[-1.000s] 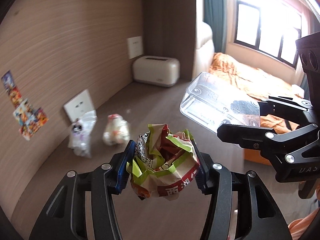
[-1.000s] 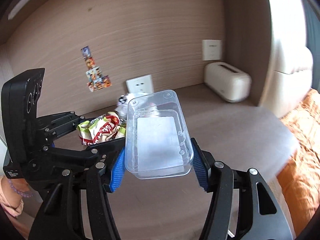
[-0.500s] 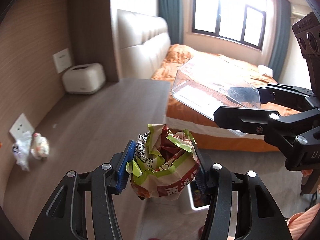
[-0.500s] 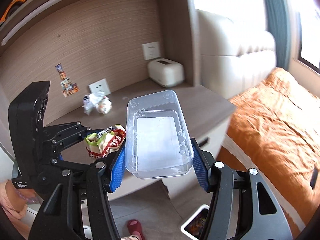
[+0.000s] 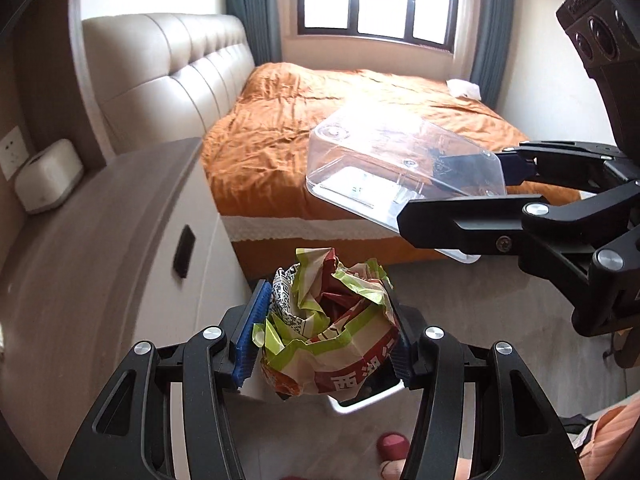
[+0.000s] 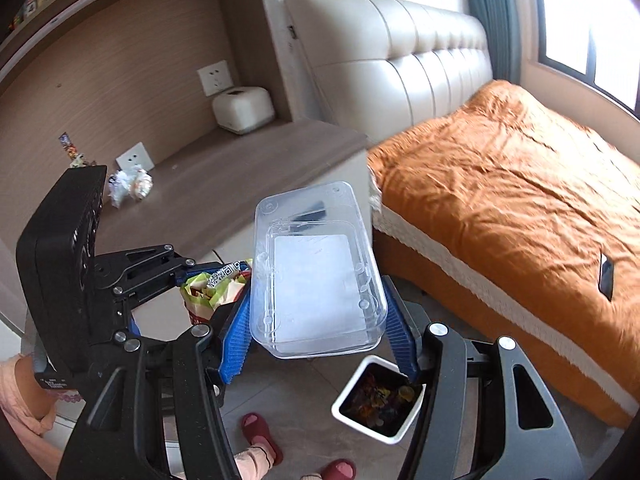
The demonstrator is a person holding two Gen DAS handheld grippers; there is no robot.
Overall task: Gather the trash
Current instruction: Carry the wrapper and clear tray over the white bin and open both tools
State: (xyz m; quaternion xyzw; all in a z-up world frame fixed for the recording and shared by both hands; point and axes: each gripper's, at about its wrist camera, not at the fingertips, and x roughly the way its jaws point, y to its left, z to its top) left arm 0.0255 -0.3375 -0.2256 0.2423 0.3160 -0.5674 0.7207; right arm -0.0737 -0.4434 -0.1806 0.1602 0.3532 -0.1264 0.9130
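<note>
The left gripper (image 5: 326,328) is clamped on a crumpled wrapper (image 5: 328,332), green, white and red, pinched between its blue pads at the 6 o'clock part of the left wrist view. The right gripper (image 6: 318,332) is clamped on a clear plastic tray (image 6: 320,272), its pads pressing the tray's two long sides.

In the left wrist view the tray (image 5: 400,172) sits at 3 o'clock, held in the air in front of the orange bed (image 5: 360,112), and the right gripper (image 5: 480,200) reaches in from the right edge. Only a white rim of the trash bin (image 5: 360,402) peeks out under the wrapper there. The right wrist view shows the bin (image 6: 378,400) fully: a white tub with a dark inside and colourful scraps in it, standing on the tiled floor (image 6: 304,384) at 5 o'clock, below the tray and near the bed's side.

That view also shows the wrapper (image 6: 212,288) in the left gripper (image 6: 216,280) at 9 o'clock, just beside the tray. More crumpled trash (image 6: 130,188) lies on the worktop (image 6: 224,172) at 10 o'clock, against the wall by a socket; the left wrist view does not show it. A white box (image 6: 243,110) stands at the worktop's far end, and red slippers (image 6: 262,432) are at 6 o'clock.
</note>
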